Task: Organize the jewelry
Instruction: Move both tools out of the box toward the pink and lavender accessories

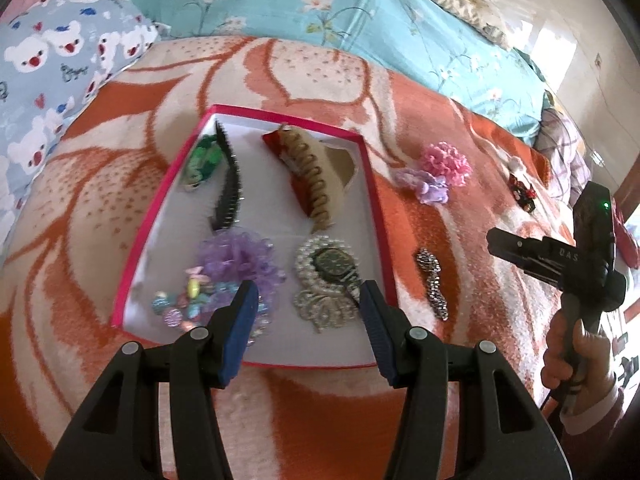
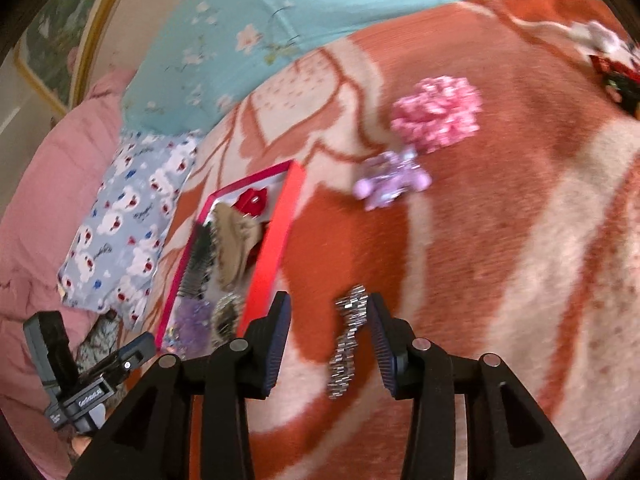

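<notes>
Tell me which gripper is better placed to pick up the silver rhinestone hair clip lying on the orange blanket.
Right. The right gripper already has its open jaws either side of the silver rhinestone hair clip, while the left gripper hovers over the pink-rimmed box.

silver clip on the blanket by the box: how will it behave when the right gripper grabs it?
The silver clip looks long, thin and studded with stones, so probably stiff and light, but apt to slip or twist if pinched off-centre. It lies flat on a soft blanket, so the pads may press into the pile before catching it. The right gripper is open around it.
</notes>
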Demonstrator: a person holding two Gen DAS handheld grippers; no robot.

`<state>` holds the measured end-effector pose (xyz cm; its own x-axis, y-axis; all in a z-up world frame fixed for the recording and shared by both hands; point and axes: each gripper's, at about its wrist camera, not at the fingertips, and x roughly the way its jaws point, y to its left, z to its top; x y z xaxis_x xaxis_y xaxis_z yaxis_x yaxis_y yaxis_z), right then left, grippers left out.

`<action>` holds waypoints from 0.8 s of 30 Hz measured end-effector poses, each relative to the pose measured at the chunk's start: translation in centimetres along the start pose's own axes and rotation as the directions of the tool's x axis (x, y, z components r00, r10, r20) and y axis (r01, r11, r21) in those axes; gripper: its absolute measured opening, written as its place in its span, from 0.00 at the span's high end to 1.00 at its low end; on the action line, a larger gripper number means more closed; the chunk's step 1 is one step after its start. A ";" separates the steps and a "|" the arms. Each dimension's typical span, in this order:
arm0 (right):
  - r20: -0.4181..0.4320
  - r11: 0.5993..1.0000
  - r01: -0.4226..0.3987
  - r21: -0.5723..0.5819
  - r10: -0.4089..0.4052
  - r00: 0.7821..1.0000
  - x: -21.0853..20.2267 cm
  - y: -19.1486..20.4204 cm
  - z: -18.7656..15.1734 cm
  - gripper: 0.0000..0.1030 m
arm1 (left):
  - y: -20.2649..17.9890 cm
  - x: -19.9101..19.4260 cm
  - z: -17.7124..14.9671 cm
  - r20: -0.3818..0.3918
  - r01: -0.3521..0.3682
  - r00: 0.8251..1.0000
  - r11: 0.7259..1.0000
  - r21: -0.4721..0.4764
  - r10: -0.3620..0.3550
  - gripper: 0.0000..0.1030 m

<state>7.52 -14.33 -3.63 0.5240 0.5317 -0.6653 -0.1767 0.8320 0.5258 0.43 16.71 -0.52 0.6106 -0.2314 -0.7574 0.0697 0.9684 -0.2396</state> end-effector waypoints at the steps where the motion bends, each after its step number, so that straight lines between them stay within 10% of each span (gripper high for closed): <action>1: 0.006 1.000 0.005 0.006 -0.005 1.000 -0.2 -0.4 0.1 0.59 | -0.5 0.1 0.1 -0.002 0.006 1.000 1.000 0.008 -0.006 0.50; 24: 0.057 0.992 0.094 0.082 -0.099 0.993 0.9 -6.8 7.8 0.57 | -11.7 8.7 6.1 -0.107 0.160 0.983 0.979 0.130 -0.146 0.41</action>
<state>15.65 -20.74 -3.64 0.5857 0.4371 -0.6825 -0.0580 0.8625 0.5027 9.74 3.94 -0.62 0.5061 -0.3793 -0.7746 0.2684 0.9228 -0.2764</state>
